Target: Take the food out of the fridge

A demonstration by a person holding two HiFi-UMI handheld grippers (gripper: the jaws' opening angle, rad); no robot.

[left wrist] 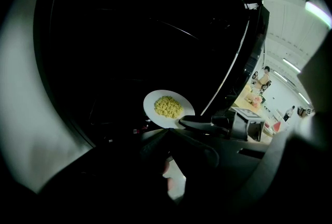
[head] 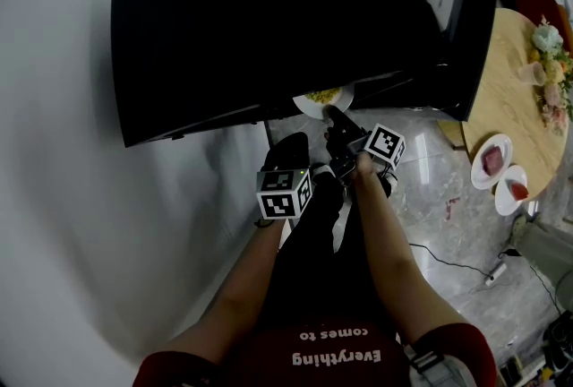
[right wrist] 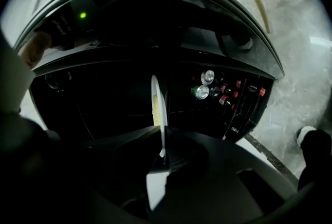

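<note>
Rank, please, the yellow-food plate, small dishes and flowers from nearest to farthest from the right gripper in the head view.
1. Yellow-food plate, in the right gripper.
2. Small dishes, right, on the table.
3. Flowers, farther up that table.

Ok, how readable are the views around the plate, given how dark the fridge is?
Head view: fridge flat black, plate only a lit sliver at its edge. Left gripper view: plate bright and sharp against black, heavy fisheye bending. Right gripper view: plate edge-on, a thin bright line; cans glint; foreground dark.

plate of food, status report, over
Right claw shut on plate rim. Left claw shut, empty. Plate at fridge mouth, nothing seen blocking.
</note>
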